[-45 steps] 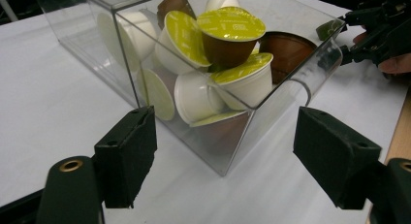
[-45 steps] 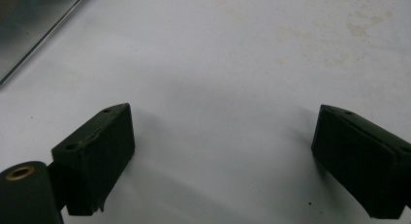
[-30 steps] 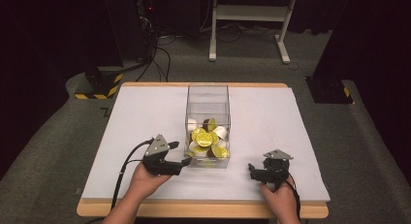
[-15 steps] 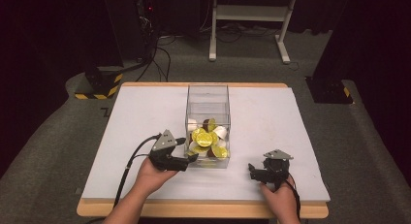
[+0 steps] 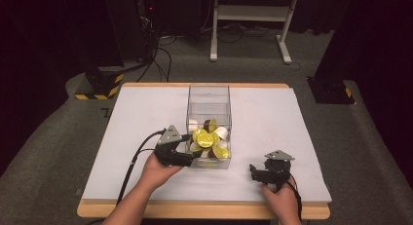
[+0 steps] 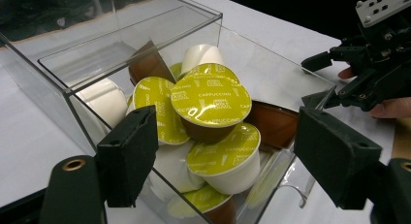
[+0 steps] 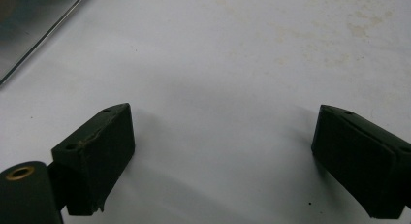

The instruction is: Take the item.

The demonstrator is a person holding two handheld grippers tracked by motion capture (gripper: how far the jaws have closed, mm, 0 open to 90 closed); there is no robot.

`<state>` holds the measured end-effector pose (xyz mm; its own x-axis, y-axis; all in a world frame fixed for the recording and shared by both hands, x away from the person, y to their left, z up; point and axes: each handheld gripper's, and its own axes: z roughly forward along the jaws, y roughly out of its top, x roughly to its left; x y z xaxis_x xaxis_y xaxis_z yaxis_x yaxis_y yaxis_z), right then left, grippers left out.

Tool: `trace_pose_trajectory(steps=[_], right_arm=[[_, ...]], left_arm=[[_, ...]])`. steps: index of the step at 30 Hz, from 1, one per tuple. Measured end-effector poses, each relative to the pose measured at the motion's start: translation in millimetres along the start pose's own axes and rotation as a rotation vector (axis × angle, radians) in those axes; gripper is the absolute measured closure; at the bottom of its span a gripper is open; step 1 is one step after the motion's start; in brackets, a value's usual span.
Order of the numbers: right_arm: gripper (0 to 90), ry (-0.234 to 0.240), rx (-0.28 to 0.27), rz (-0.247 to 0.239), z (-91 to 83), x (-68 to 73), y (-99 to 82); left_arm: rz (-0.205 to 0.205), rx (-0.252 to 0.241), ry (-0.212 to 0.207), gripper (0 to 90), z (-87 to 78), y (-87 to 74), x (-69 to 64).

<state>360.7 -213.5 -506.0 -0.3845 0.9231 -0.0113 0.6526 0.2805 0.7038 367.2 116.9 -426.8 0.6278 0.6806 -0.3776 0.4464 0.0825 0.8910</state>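
Observation:
A clear plastic box (image 5: 208, 88) stands in the middle of the white table (image 5: 272, 118), with several coffee capsules (image 5: 205, 138) piled at its near end. Most have lime-green foil lids marked cappuccino (image 6: 211, 95); some are white or brown. My left gripper (image 5: 194, 156) is at the box's near left corner, pointing at the pile. Its jaws are open in the left gripper view (image 6: 228, 129), and nothing is held between them. My right gripper (image 5: 253, 170) rests low over bare table right of the box, open and empty (image 7: 220, 124).
The right gripper and its hand (image 6: 371, 73) appear beyond the box in the left gripper view. A corner of the box (image 7: 34, 25) sits at the upper left of the right gripper view. Dark floor, cables and a white stand (image 5: 248, 20) lie beyond the table.
My left gripper has moved right and a little away from the person, up to the box's near left corner. The right gripper has stayed where it was.

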Motion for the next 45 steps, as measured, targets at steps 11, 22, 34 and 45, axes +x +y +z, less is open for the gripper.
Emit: trace_pose_trajectory(steps=[11,22,34,45], right_arm=[[8.1,0.0,0.0,0.0,0.0,0.0,0.0],[8.1,0.0,0.0,0.0,0.0,0.0,0.0],[8.1,0.0,0.0,0.0,0.0,0.0,0.0],[8.1,0.0,0.0,0.0,0.0,0.0,0.0]], left_arm=[[0.015,0.021,0.002,24.2,12.1,6.3,-1.2],[0.01,0.033,-0.004,24.3,24.6,14.4,-3.9],[0.013,0.075,0.001,24.3,39.4,16.6,-2.8],[0.03,0.115,0.019,24.3,49.3,11.8,-3.9]])
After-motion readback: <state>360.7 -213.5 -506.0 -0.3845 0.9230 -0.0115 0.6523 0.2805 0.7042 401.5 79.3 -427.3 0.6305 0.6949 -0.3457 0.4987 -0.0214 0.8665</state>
